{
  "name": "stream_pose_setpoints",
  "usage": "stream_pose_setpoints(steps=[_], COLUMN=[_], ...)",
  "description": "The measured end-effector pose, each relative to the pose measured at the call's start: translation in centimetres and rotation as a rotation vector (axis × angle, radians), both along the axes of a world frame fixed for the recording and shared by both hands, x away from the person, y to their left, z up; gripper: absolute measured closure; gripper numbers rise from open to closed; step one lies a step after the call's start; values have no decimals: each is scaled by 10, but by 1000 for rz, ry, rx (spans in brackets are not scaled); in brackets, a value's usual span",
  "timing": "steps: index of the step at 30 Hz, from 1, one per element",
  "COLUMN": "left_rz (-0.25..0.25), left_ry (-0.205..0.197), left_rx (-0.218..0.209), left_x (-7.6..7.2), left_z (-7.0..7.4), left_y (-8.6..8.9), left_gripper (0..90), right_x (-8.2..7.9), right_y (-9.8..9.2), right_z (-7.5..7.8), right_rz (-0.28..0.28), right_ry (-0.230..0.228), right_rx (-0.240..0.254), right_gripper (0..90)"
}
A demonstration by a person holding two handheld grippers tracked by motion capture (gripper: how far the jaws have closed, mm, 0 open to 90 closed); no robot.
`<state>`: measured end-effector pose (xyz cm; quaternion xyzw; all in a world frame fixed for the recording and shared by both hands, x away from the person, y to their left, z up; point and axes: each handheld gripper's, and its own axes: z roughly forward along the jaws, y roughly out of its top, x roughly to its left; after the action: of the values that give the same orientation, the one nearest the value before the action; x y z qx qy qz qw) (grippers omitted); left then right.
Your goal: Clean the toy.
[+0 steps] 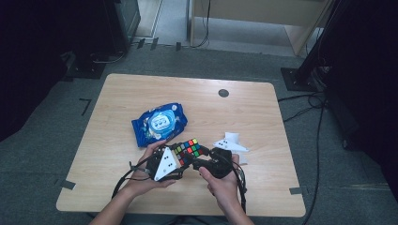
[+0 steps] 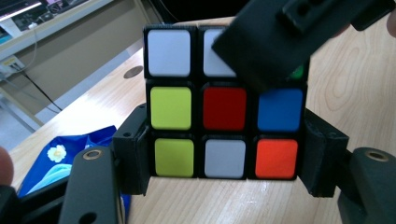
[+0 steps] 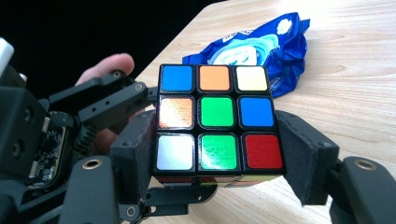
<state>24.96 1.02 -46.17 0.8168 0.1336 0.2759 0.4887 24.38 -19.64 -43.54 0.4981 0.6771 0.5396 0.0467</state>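
Both grippers meet on a colour cube (image 1: 188,151) held just above the near middle of the wooden table (image 1: 117,93). In the high view, the left gripper (image 1: 180,158), with a grey three-cornered plate on top, reaches the cube from seven o'clock, and the right gripper (image 1: 202,158) comes at it from four o'clock; a blue wipes pack (image 1: 159,123) lies near at eleven o'clock of the cube, and a crumpled white paper (image 1: 231,143) sits just beside it at three o'clock. In the left gripper view, the left gripper (image 2: 224,156) has its jaws pressed flat against both sides of the cube's bottom row, so it is clamped on the cube (image 2: 224,114), while a black part of the other gripper covers the cube's corner at one o'clock. In the right gripper view, the right gripper (image 3: 217,154) stands with its pads along the two sides of the cube (image 3: 215,116); the pad at nine o'clock looks to be touching, and the one at three o'clock seems to leave a thin gap, though the angle makes that hard to judge, and the wipes pack (image 3: 261,46) lies beyond at one o'clock.
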Motion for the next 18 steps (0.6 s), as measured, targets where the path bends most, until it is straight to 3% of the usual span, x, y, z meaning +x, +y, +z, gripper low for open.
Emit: stream_pose_setpoints(steps=[5,8,11,14,18], left_rz=[3,-19,-21,-5,55], left_ry=[-16,1,21,59,154], left_rx=[16,-20,-50,-83,-172], left_x=[-2,-1,2,8,23], left_z=[3,5,7,9,14], left_y=[-3,3,7,14,30], left_gripper=[310,332,339,340,341], right_x=[-1,-1,1,1,-1], right_y=[8,8,6,-3,-14], right_z=[-4,-4,-1,7,9], right_rz=[17,30,49,51,21], right_ry=[12,5,-6,-39,-98], right_rx=[-32,-30,12,71,85], right_gripper=[346,345,334,293,314])
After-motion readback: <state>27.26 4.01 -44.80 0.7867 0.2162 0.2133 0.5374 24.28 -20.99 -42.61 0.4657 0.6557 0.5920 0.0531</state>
